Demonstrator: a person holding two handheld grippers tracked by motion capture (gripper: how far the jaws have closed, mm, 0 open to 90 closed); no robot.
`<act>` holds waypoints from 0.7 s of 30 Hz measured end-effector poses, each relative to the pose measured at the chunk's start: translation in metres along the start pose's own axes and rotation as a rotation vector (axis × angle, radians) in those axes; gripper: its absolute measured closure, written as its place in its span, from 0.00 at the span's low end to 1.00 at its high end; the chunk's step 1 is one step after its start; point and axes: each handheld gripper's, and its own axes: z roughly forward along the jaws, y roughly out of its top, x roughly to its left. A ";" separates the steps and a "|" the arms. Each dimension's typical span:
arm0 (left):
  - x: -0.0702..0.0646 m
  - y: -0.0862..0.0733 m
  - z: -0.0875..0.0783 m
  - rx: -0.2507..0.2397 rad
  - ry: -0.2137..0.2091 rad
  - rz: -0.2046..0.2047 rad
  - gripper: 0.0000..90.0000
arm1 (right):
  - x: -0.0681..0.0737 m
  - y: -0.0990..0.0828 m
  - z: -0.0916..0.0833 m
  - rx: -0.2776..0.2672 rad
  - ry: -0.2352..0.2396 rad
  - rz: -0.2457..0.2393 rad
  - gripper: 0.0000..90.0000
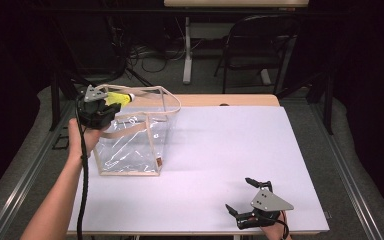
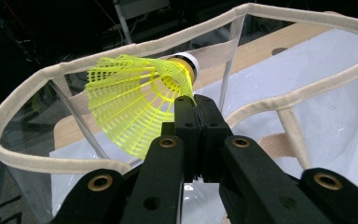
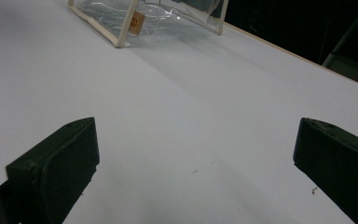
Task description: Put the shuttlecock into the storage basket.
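While the right gripper (image 1: 247, 195) is rested wide open and empty at the near table edge, the yellow shuttlecock (image 2: 135, 100) is pinched by its skirt in the closed left gripper (image 2: 196, 100), cork outward, directly above the clear bag's (image 1: 130, 150) open mouth.

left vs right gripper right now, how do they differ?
Jaws: the left gripper is shut on the yellow shuttlecock, pinching its skirt edge; the right gripper stands wide open with nothing between its jaws.
Place: the left gripper is raised over the clear bag at its open rim; the right gripper sits low over the white table near its front edge.
Shared: both are black, two-jawed and hand-held.
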 end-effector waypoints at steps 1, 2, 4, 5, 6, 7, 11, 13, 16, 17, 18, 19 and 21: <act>0.000 0.000 0.000 -0.001 0.001 -0.002 0.99 | 0.000 0.000 0.000 0.001 0.000 0.001 0.00; 0.001 0.001 0.001 0.002 -0.003 -0.004 0.99 | 0.000 0.000 0.000 0.000 0.000 0.001 0.00; 0.001 0.002 0.001 0.008 -0.003 -0.001 0.99 | 0.000 0.000 0.000 -0.001 0.000 0.000 0.00; 0.001 0.002 0.002 0.013 -0.002 0.004 0.99 | 0.000 0.000 0.000 0.000 0.000 0.000 0.00; 0.001 0.003 0.002 0.017 -0.003 0.010 0.99 | 0.000 0.000 0.000 0.001 0.000 0.001 0.00; 0.001 0.004 0.003 0.022 -0.003 0.013 0.99 | 0.000 0.000 0.000 0.001 0.000 0.001 0.00; 0.000 0.006 0.006 0.035 -0.002 0.022 0.99 | 0.000 0.000 0.000 0.001 0.000 0.000 0.00; -0.001 0.007 0.008 0.045 -0.002 0.027 0.99 | 0.000 0.000 0.000 0.000 0.000 -0.001 0.00; -0.001 0.007 0.010 0.053 -0.003 0.033 0.98 | 0.000 0.000 0.000 -0.001 0.000 -0.005 0.00; -0.002 0.008 0.011 0.055 -0.001 0.034 0.98 | 0.000 0.000 0.000 -0.001 0.001 -0.003 0.00; -0.002 0.008 0.013 0.063 -0.005 0.035 0.98 | 0.000 0.000 0.000 0.000 0.001 -0.002 0.00; -0.001 0.008 0.014 0.066 -0.005 0.034 0.98 | 0.000 0.000 0.000 0.000 0.001 -0.001 0.00; -0.001 0.009 0.015 0.072 -0.006 0.034 0.98 | 0.000 0.000 0.000 0.000 0.000 0.001 0.00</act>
